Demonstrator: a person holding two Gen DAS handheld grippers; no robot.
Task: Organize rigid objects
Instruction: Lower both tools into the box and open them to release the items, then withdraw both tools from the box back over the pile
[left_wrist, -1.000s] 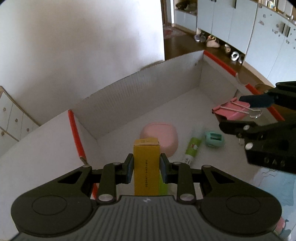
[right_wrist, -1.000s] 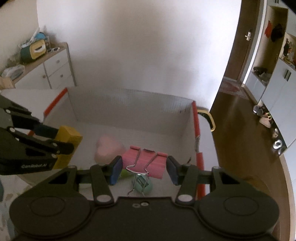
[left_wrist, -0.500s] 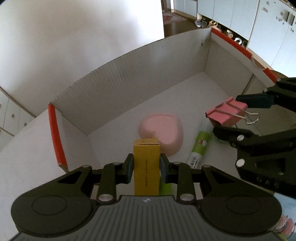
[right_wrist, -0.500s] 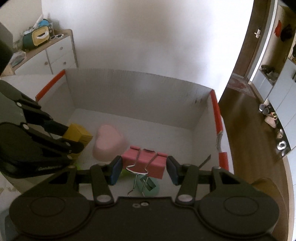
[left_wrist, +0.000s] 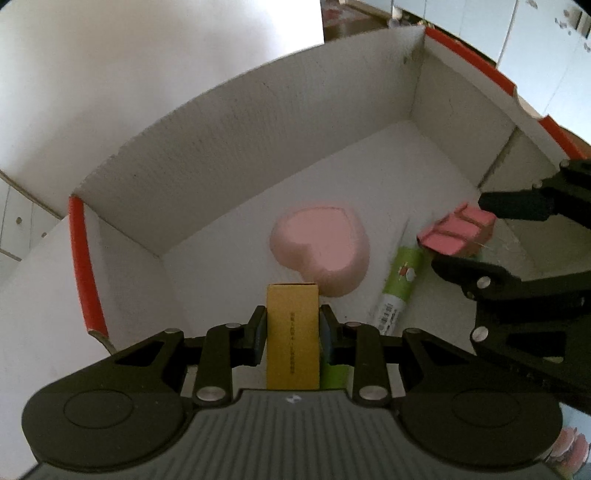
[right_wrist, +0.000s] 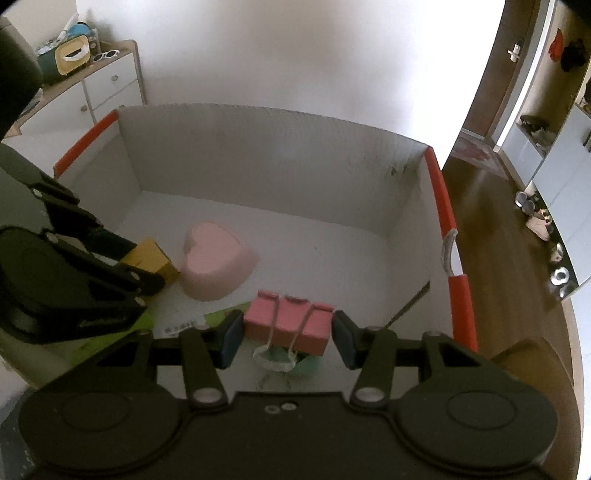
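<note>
Inside a white cardboard box (right_wrist: 266, 147) with red-edged flaps, the left tongs (left_wrist: 292, 330) clamp an upright yellow carton (left_wrist: 292, 336), its lower end hidden behind the tool. The right tongs (right_wrist: 287, 332) grip a pink binder clip (right_wrist: 288, 325) that half-covers a teal item beneath. A pink heart-shaped case (left_wrist: 321, 251) lies at the carton's 12 o'clock, a green tube (left_wrist: 400, 280) at 2 o'clock; the floor toward the far wall is open.
</note>
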